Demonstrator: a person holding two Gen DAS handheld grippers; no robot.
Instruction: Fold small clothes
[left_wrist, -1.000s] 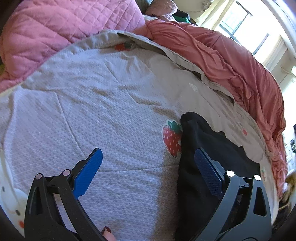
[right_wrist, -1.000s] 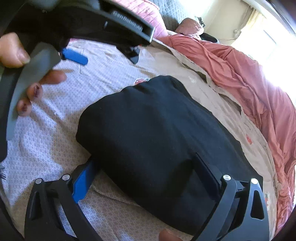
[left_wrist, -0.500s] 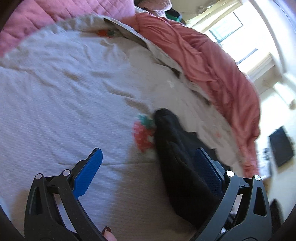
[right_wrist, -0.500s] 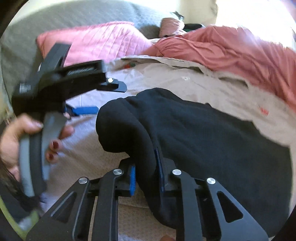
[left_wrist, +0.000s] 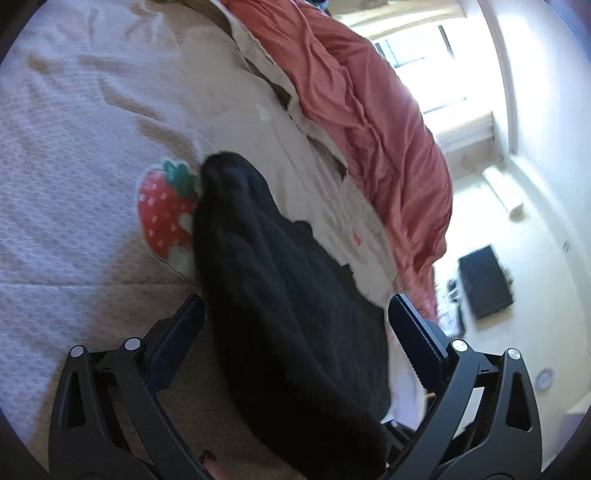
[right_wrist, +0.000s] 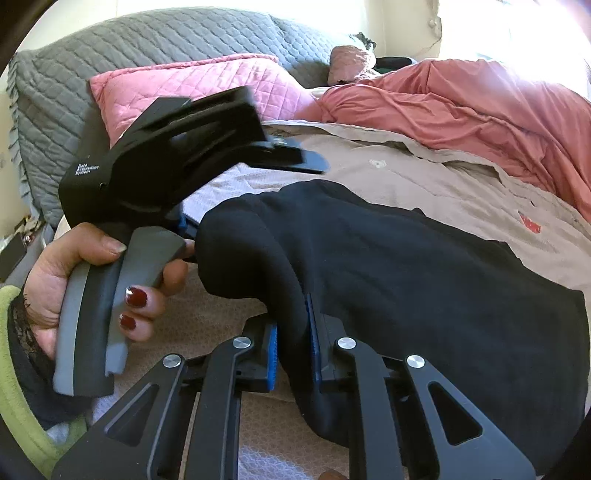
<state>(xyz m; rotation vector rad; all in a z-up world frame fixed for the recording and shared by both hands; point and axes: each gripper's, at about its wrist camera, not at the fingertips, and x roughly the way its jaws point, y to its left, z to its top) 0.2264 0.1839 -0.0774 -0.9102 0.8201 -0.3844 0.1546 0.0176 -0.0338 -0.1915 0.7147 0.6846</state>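
Your left hand (right_wrist: 92, 280) holds the left gripper (left_wrist: 295, 317) with its jaws wide apart, straddling the black garment (left_wrist: 288, 306) without pressing it. That garment lies across the middle of the grey bed cover (left_wrist: 74, 155), one end touching the strawberry print (left_wrist: 162, 210). To the right, your right gripper (right_wrist: 291, 332) is closing its jaws, its blue pads (right_wrist: 272, 354) pinching a raised fold of the garment. The coral duvet (right_wrist: 461, 107) is bunched along the bed's far edge.

Black garment on a pale patterned sheet

The garment (right_wrist: 424, 280) is plain black; the sheet (left_wrist: 74, 184) pale grey-beige with a red, green-leafed strawberry print (left_wrist: 162, 214). Upper right, a salmon-pink duvet (right_wrist: 480, 107); upper left, a pink quilted pillow (right_wrist: 184, 85) and a grey quilted one (right_wrist: 110, 48).
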